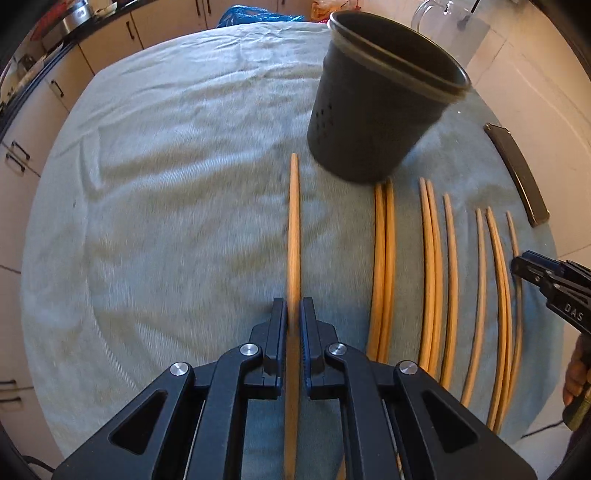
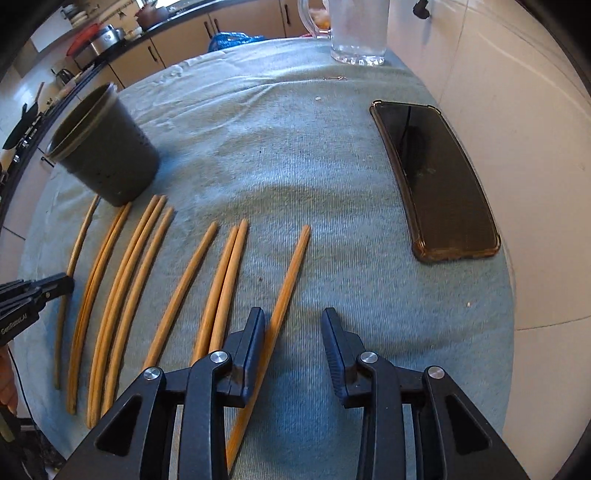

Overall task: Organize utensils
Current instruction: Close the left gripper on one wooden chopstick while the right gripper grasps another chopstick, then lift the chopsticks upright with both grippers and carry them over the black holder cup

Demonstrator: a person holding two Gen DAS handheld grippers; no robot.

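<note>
My left gripper (image 1: 293, 308) is shut on a wooden chopstick (image 1: 294, 229) that points away toward the dark perforated utensil cup (image 1: 373, 110); the same chopstick (image 2: 79, 243) and cup (image 2: 107, 155) show at the left of the right wrist view. Several more chopsticks (image 1: 436, 266) lie side by side on the cloth right of it. My right gripper (image 2: 293, 325) is open and low over the cloth, with the rightmost chopstick (image 2: 291, 273) passing just inside its left finger (image 2: 255, 332). The right gripper also shows at the right edge of the left wrist view (image 1: 517, 266).
A pale blue cloth (image 2: 295, 166) covers the round table. A phone in a clear case (image 2: 436, 177) lies at the right. A glass mug (image 2: 358, 29) stands at the far edge. Kitchen cabinets (image 1: 110, 37) run behind the table.
</note>
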